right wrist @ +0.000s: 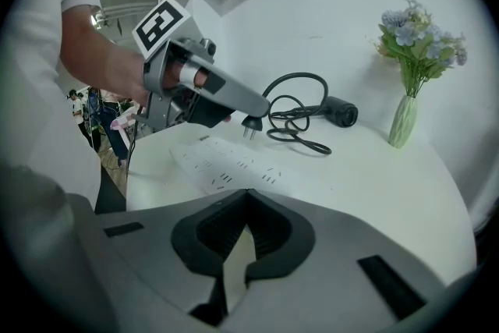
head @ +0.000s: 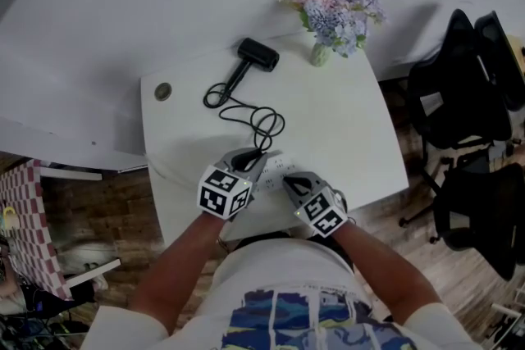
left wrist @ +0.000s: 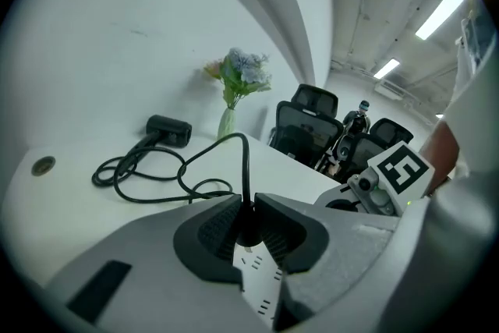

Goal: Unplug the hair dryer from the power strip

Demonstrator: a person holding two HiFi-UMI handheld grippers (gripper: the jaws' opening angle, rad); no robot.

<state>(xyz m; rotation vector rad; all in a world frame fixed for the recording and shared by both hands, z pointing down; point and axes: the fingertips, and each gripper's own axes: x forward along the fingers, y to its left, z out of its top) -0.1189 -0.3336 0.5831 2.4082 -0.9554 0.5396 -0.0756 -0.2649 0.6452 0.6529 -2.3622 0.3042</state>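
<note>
- Head view: overhead, steeply down on table (head: 353, 127).
- Left gripper view: low, facing far edge.
- Right gripper view: low, facing far left corner.
- Shared: hair dryer (head: 258, 55), flowers (head: 332, 8).

Your left gripper (left wrist: 249, 205) points shallowly downward, its jaws clamped on the black plug (left wrist: 248, 228). It holds the plug clear above the power strip (right wrist: 226, 164), prongs bared. Your right gripper (right wrist: 246, 195) tilts more steeply down at the strip's near end, with its jaw tips drawn together. Your left forearm (head: 176, 258) and right forearm (head: 385, 266) are bare and reach forward from your body. They converge so that the two grippers sit just beside each other.
</note>
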